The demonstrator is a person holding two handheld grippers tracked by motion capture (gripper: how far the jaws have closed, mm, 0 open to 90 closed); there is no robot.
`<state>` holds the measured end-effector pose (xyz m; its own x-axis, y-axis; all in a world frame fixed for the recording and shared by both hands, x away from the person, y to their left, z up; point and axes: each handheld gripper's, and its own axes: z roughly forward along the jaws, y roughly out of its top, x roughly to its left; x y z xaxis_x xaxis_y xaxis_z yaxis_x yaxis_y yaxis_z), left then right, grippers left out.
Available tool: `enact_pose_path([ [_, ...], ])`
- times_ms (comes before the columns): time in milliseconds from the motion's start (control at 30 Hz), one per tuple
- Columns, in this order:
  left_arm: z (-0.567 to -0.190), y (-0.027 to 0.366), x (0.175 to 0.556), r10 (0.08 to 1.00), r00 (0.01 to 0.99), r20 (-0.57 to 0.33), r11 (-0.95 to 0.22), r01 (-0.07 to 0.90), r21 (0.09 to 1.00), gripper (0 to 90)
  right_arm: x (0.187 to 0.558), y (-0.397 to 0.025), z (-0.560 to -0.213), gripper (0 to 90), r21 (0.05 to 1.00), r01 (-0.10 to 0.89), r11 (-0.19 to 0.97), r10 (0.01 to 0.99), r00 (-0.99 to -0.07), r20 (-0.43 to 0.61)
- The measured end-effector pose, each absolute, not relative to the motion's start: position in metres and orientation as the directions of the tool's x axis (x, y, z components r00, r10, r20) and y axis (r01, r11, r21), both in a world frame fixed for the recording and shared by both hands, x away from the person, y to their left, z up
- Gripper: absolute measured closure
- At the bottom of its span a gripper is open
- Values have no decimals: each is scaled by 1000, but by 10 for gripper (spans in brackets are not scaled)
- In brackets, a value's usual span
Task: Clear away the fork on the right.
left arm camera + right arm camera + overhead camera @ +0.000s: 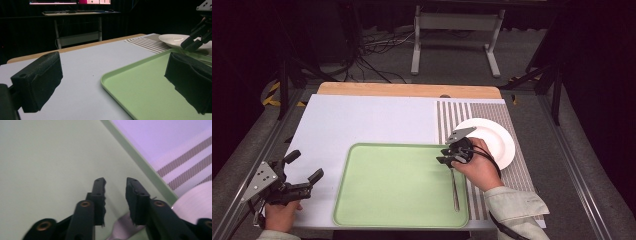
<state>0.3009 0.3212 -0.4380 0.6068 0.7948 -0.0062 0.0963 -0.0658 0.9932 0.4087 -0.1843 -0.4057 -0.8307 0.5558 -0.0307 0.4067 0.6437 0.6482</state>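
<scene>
Looking at the high view first: your right tool (446, 155) sits at the right edge of the green tray (387, 210), jaws parted and empty, right above the bowl end of a spoon (454, 189) that lies lengthwise on the tray near its right rim, handle toward you. White plate (504, 142) rests on the striped placemat (452, 112) just right of the tray, nothing on it as far as I can see. Your left tool (304, 172) hovers wide open off the tray's left side over the white bench sheet (362, 120), holding nothing. Left gripper view: both jaws spread wide with bare sheet and the tray corner (130, 87) between them; the plate (175, 40) and your right tool (193, 42) show farther off, tool tip low by the tray's far edge. Right gripper view: jaws released with a clear gap between them, tray surface (50, 157) underneath, a pale metallic bit of the spoon (122, 228) just under and behind the pads (100, 192), placemat stripes (185, 167) and plate rim (197, 197) at right. My read: spoon is on the tray and ungripped, so whether you're picking or have placed it, no grasp is in effect now. If it's a pick, what's left is closing on the spoon, lifting, moving it. Left tool is idle.
</scene>
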Motion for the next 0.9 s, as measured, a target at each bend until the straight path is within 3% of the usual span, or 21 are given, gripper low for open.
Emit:
enact_pose_path([
  [33, -438, 321, 301, 795, 606, -7, -64, 95, 993, 19, 409, -184, -406, 557, 648, 407, 644, 556, -831, -31],
  [67, -438, 321, 301, 794, 608, -5, -67, 96, 993, 19, 406, -185, -399, 364, 678, 378, 630, 552, -832, -49],
  [233, -438, 320, 302, 795, 606, -6, -62, 92, 994, 19, 398, -188, -387, 195, 733, 334, 592, 545, -836, -60],
  [900, -438, 320, 302, 796, 605, -9, -60, 94, 994, 15, 369, -231, -360, 144, 852, 196, 486, 560, -818, -132],
])
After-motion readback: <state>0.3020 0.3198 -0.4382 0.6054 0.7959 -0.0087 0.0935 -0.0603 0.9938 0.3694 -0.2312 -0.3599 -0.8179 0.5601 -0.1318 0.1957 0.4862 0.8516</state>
